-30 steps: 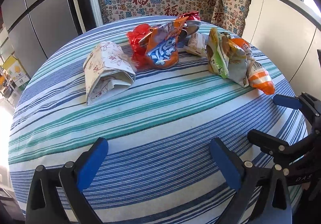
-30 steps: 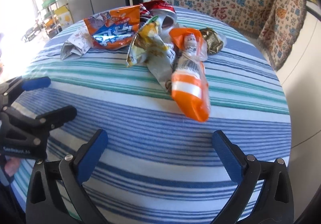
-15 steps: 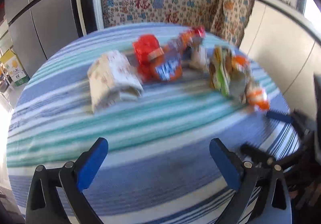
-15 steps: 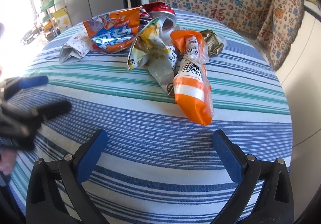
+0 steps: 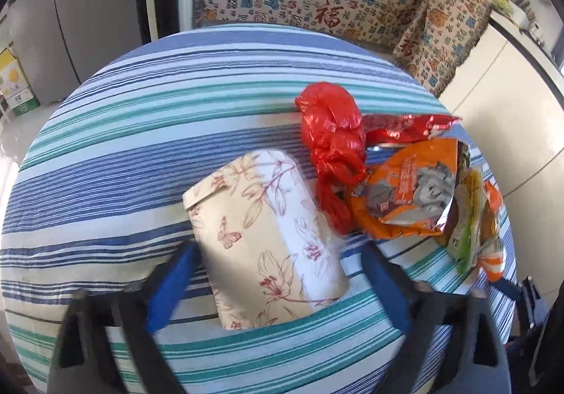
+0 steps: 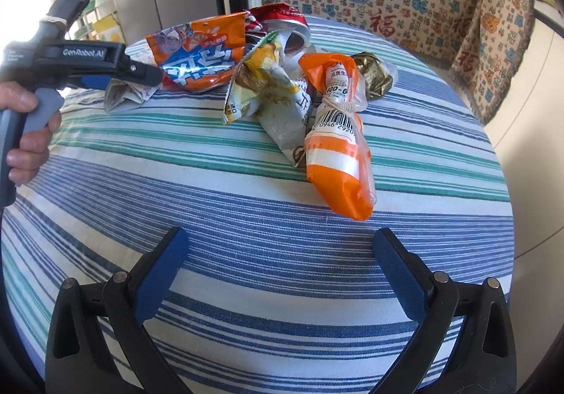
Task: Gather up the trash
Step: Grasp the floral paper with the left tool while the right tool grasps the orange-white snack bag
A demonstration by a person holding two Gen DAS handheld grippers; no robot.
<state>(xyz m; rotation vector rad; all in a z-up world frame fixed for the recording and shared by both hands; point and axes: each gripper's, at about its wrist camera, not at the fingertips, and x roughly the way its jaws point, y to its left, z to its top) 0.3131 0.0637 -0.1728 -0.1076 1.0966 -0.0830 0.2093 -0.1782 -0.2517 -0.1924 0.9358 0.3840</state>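
A red plastic bag (image 5: pixel 331 133) and an orange snack packet (image 5: pixel 409 196) crowd the right side of the floral paper bag (image 5: pixel 268 238), which lies folded flat on the striped tabletop (image 5: pixel 141 133), cream with red blossoms and a butterfly. The left tongs (image 5: pixel 278 284) are closing with it between their blue pads, not yet pressing it. Only the right wrist view shows the orange-and-white tied bag (image 6: pixel 338 161), a hand (image 6: pixel 24 126), and the right tongs (image 6: pixel 278 274) spread and empty.
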